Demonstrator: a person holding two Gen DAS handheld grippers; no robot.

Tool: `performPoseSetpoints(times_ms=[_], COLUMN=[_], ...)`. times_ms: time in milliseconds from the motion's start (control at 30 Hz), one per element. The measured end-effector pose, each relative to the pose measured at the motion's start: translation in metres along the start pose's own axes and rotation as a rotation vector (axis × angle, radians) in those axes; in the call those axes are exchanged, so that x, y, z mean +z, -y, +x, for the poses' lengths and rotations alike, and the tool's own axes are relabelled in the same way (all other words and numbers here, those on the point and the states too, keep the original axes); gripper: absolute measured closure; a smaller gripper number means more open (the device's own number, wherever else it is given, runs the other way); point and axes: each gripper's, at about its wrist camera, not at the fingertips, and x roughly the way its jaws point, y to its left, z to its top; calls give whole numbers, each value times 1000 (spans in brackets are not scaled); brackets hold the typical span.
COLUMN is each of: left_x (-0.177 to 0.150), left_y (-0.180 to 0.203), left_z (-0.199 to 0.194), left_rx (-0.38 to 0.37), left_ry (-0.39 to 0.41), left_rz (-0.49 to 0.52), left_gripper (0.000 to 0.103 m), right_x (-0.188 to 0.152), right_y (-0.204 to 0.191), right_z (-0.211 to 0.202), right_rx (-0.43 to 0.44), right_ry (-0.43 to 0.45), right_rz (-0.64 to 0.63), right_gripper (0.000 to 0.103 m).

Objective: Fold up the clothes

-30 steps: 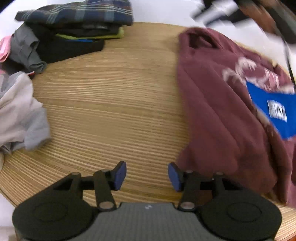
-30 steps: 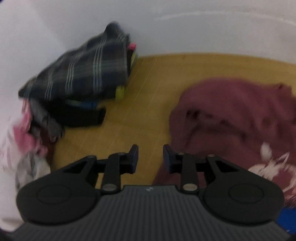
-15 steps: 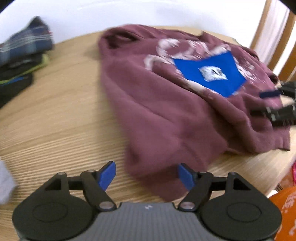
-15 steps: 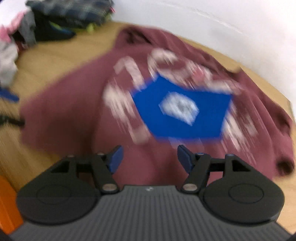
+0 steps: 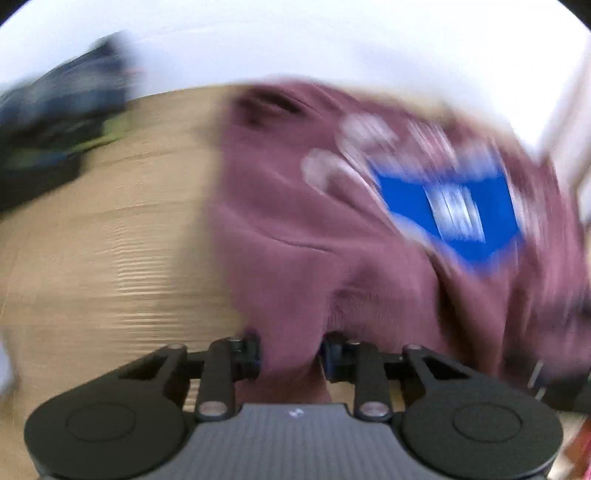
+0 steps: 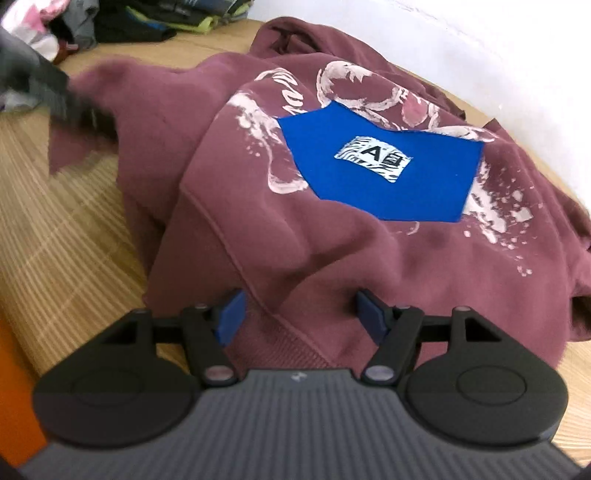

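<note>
Maroon hooded sweatshirt [image 6: 332,236] with blue patch and pale print, lying crumpled on the light wooden worktop [image 6: 66,229]. Pinched at one edge by the left claw [image 5: 291,356]; straddled near the hem by the right claw [image 6: 299,314], spread wide. Beyond, near the wall, stacked dark folded clothes [image 6: 166,18].

Light wooden desk [image 6: 62,229] with fine striped grain, rounded edge, set against white wall. Crumpled maroon fleece sweatshirt [image 6: 332,251] with white print and blue patch lies spread over desk's right part, one edge reaching near desk rim. Stack of folded dark garments, plaid one on top [image 5: 66,110], sits at far left. Heap of loose pink, white and grey clothes [image 6: 40,26] beside stack.
</note>
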Motion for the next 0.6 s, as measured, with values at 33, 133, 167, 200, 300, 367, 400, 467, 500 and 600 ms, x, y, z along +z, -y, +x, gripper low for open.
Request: performPoseSetpoints(times_ms=[33,133,167,200,300,367,400,467,500,600], left_x=[5,1,-3,-7,-19,-24,-26,-30,-30,-37], left_y=[-31,-95,-109,-117,-119,-98,-86,-61,-49,-9], left_z=[-7,-11,-12,-15,-23,-21,-19,-9,-4,16], left_rx=[5,205,282,288,249,230,220,168,135,47], left_ry=[12,3,-16,-31,-64,-79,-81,-86,-97,-138], left_rz=[-118,-301,-319,-323,-274,-200,-169,-141,-128,-67], left_gripper=[69,68,70,70,63,49,44,42,42,41], right_x=[0,7,9,11,6,-5,-14,-32,-42,-69], right_y=[4,11,10,8,12,28,41,68,82,123], right_z=[2,-5,-8,-11,-27,-43,-52,-66,-65,-63], right_rx=[34,181,200,208,169,124,92,37,30,7], right_ry=[5,51,61,65,75,78,78,75,69,51], right_rz=[42,143,145,143,164,208,251,346,415,621], right_gripper=[37,50,50,49,46,45,43,36,34,32])
